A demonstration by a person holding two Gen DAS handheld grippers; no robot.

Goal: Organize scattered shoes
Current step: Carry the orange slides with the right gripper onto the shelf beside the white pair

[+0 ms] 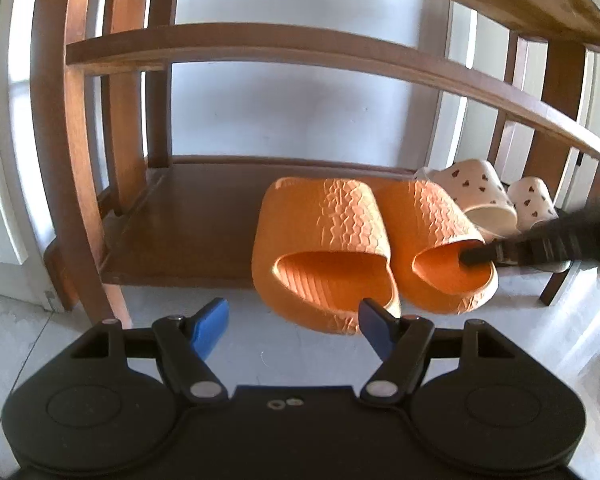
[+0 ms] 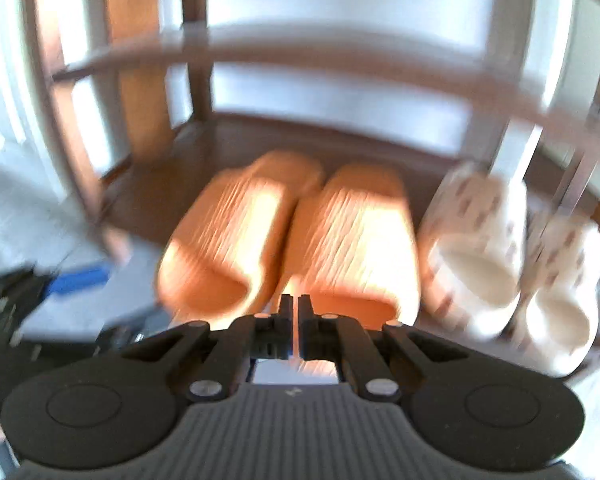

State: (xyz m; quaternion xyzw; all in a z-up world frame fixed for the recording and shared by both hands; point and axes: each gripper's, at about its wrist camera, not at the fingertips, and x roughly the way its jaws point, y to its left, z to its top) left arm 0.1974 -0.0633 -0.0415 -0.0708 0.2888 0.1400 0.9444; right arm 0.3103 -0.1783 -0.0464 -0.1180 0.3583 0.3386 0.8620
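Note:
Two orange ribbed slippers (image 1: 324, 248) (image 1: 432, 240) lie side by side, toes inward, on the bottom shelf (image 1: 172, 232) of a wooden shoe rack, their heels overhanging its front edge. My left gripper (image 1: 294, 328) is open just in front of the left slipper's heel, its right pad (image 1: 376, 326) against that heel. My right gripper (image 1: 480, 258) reaches in from the right, its tip in the right slipper's opening. In the blurred right wrist view this gripper (image 2: 296, 304) is shut with nothing seen between its fingers, in front of the right orange slipper (image 2: 360, 232).
A pair of cream slippers with heart-shaped holes (image 1: 472, 192) (image 2: 476, 240) stands to the right of the orange pair on the same shelf. A rack post (image 1: 80, 200) rises at the left and a middle shelf board (image 1: 300, 46) crosses above. Grey floor (image 1: 32, 344) lies in front.

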